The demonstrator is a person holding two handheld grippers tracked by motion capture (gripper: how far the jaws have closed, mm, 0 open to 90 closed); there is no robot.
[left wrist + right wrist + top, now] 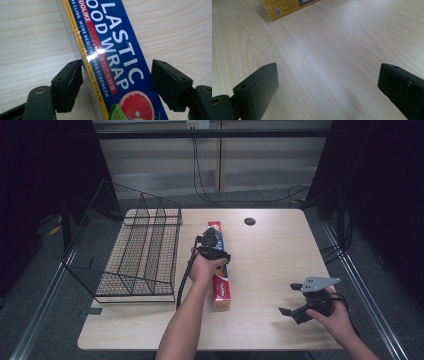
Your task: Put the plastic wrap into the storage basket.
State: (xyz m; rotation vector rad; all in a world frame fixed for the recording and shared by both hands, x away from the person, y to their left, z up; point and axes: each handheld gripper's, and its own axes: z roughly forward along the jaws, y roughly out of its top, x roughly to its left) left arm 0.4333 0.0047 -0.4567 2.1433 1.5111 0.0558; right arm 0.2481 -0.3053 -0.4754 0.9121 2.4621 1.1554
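Plastic wrap box (117,62) lies on the desk (280,250) beside the wire basket (135,250), between the left claw's (116,82) parted, not-yet-gripping jaws; right claw (327,90) gapes apart.

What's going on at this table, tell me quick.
A person works with a gripper in each hand. The left gripper straddles a long box of plastic food wrap lying on the wooden table; one jaw meets the box's edge, the other stands just off it. The right gripper waits open over bare table. A wire basket sits at the left.
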